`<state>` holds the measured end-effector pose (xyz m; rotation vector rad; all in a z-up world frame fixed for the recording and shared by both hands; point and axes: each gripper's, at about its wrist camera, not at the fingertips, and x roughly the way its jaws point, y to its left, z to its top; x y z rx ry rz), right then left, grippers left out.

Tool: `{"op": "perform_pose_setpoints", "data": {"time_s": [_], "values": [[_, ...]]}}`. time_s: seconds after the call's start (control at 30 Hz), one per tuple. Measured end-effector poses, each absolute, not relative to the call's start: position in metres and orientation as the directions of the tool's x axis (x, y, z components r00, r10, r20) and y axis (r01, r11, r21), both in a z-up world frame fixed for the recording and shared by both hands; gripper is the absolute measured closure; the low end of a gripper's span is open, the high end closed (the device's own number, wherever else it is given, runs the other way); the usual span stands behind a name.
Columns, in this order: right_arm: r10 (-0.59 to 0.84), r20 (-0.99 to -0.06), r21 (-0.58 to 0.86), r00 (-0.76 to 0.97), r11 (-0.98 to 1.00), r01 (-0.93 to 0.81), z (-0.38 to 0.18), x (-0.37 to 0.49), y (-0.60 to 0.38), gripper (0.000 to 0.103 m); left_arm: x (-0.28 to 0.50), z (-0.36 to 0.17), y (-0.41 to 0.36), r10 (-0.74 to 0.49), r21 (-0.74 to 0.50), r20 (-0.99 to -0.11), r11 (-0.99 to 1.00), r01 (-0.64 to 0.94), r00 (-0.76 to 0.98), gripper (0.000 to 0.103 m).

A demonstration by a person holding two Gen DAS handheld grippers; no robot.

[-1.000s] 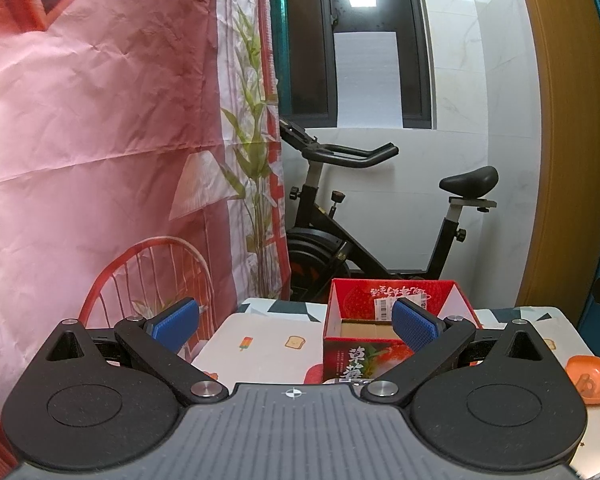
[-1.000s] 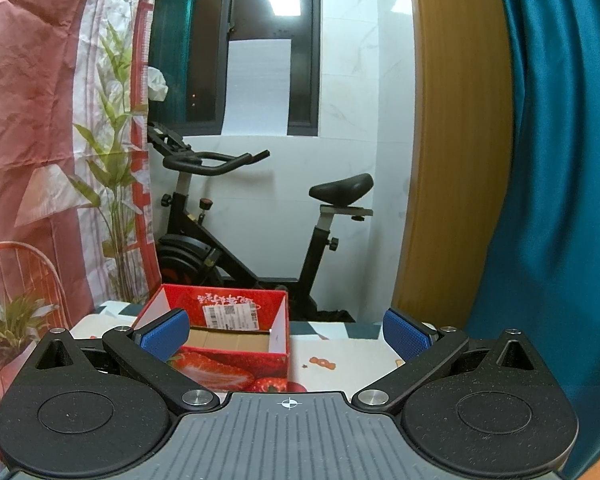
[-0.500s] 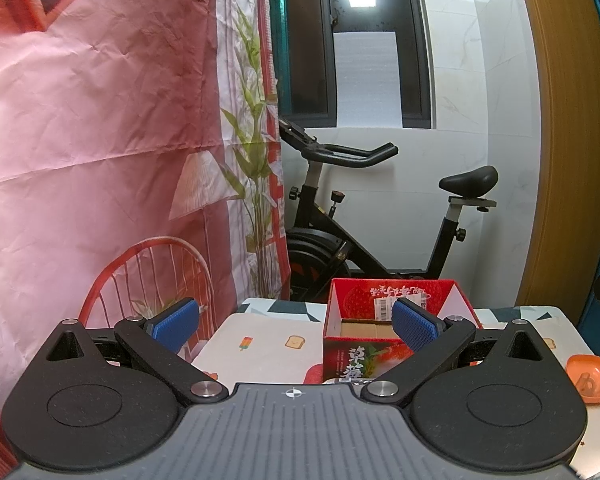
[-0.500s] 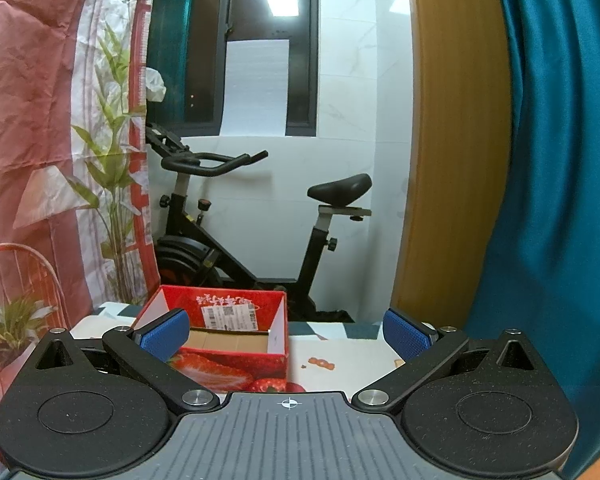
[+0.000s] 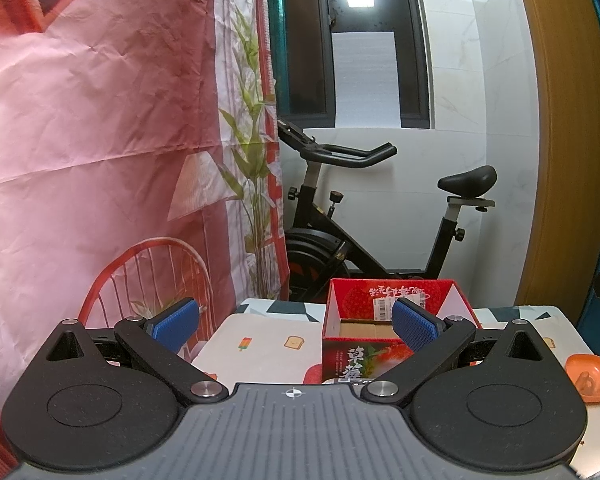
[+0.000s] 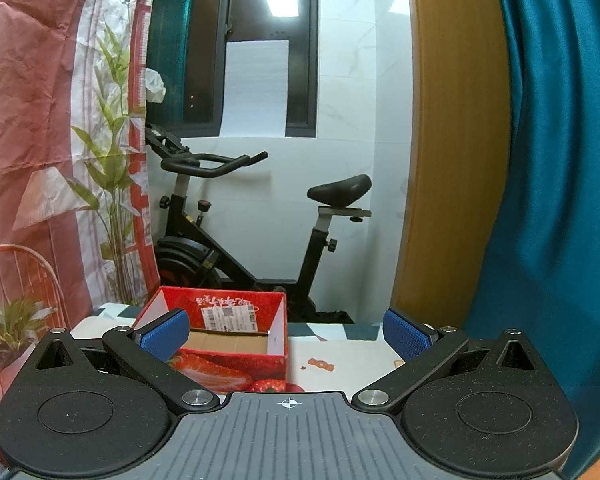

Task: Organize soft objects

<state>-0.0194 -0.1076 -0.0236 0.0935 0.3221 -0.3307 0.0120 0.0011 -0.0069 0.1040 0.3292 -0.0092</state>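
Observation:
A red strawberry-printed cardboard box (image 5: 364, 356) stands open on the patterned table (image 5: 268, 340); it also shows in the right wrist view (image 6: 236, 364). Its inside shows bare cardboard. My left gripper (image 5: 296, 322) is open and empty, held above the table, its right pad in front of the box. My right gripper (image 6: 286, 334) is open and empty, with the box behind its left pad. An orange soft object (image 5: 590, 378) lies on the table at the right of the left wrist view.
A black exercise bike (image 5: 360, 224) stands behind the table, also in the right wrist view (image 6: 240, 232). A pink printed backdrop (image 5: 100, 160) hangs at the left. A teal curtain (image 6: 560, 160) and a wooden door frame (image 6: 452, 140) are at the right.

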Motion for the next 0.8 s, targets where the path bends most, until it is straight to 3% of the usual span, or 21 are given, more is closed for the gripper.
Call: {"op": "perform_pose_setpoints", "data": {"time_s": [0.47,0.8], "values": [[-0.286,-0.324,0.052,0.902,0.946,0.319,-0.024,-0.020,-0.107,0.000,0.014,-0.008,0.001,0.000,0.094,-0.339,0.995,0.034,0.941,0.000],[-0.160,-0.230,0.199,0.960,0.958,0.208,-0.057,-0.007,-0.128,0.000,0.040,-0.037,0.005,0.018,0.081,-0.379,0.997,0.013,0.925,0.000]]}}
